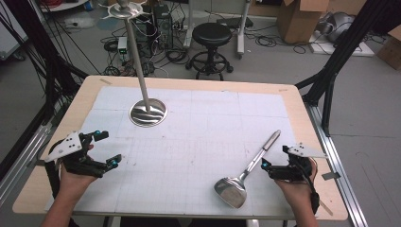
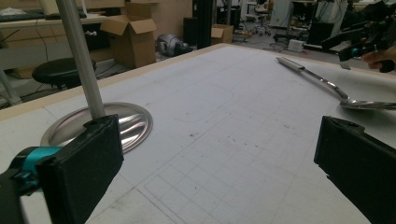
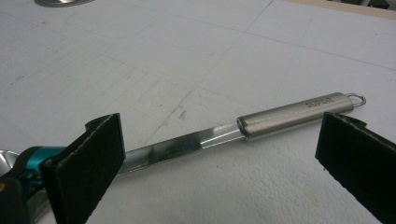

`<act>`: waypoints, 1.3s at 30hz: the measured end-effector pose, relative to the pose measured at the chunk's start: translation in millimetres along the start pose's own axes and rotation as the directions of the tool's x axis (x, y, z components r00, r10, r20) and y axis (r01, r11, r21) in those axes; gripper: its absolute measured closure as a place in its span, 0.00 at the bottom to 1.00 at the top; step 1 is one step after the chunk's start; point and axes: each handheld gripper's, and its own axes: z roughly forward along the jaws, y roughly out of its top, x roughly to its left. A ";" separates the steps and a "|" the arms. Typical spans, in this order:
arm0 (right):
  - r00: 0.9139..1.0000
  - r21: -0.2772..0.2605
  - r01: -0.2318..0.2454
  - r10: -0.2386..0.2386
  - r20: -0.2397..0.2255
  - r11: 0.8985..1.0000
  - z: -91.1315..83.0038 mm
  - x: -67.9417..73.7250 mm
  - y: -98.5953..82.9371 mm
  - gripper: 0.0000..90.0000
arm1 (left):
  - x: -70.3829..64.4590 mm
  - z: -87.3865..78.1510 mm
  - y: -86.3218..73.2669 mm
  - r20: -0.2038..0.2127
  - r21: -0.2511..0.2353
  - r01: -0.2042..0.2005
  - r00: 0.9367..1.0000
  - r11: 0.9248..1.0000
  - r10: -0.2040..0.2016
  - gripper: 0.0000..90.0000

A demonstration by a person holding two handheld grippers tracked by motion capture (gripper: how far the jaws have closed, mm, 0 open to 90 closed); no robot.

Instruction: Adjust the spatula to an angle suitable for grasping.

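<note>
Both tongs are spread wide, nothing pinched. The right gripper (image 1: 273, 158) sits just beside the steel spatula (image 1: 246, 172), which lies flat on the white mat (image 1: 213, 123) near the table's right front. The right gripper view shows "SUPOR" lettering and a hanging loop on its handle (image 3: 299, 113). The left gripper (image 1: 105, 149) hovers well apart, short of the pole stand (image 1: 147, 112).

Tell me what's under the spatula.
The spatula lies flat on the white gridded mat, between the open right gripper jaws. The mat directly beneath its blade and handle is covered.
</note>
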 end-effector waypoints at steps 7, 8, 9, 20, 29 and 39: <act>1.000 0.003 0.007 -0.007 -0.002 1.000 -1.1 2.6 -0.6 0.00 | 0.2 2.7 -0.5 0.006 -0.007 0.008 1.000 1.000 -0.008 0.02; 1.000 0.002 0.007 -0.007 -0.001 1.000 -1.9 3.1 -0.8 0.00 | 1.2 3.1 -0.7 0.002 -0.010 0.012 1.000 1.000 -0.012 0.02; 1.000 0.000 0.010 -0.010 0.000 1.000 -2.7 3.2 -0.8 0.00 | 1.2 3.1 -0.7 0.002 -0.010 0.012 1.000 1.000 -0.012 0.02; 0.999 -0.006 0.006 -0.005 0.040 1.000 -9.9 2.0 5.5 0.09 | 1.2 4.7 -0.6 -0.002 -0.015 0.014 1.000 1.000 -0.014 0.02; 0.998 0.023 -0.006 0.005 0.064 1.000 -4.2 -6.5 25.2 0.39 | -1.1 3.4 -0.2 -0.006 -0.005 -0.001 1.000 1.000 0.001 0.02; 0.997 0.097 -0.004 -0.004 0.076 0.995 11.6 -15.7 43.5 0.61 | -1.1 2.4 0.6 -0.007 -0.019 0.002 1.000 1.000 -0.002 0.02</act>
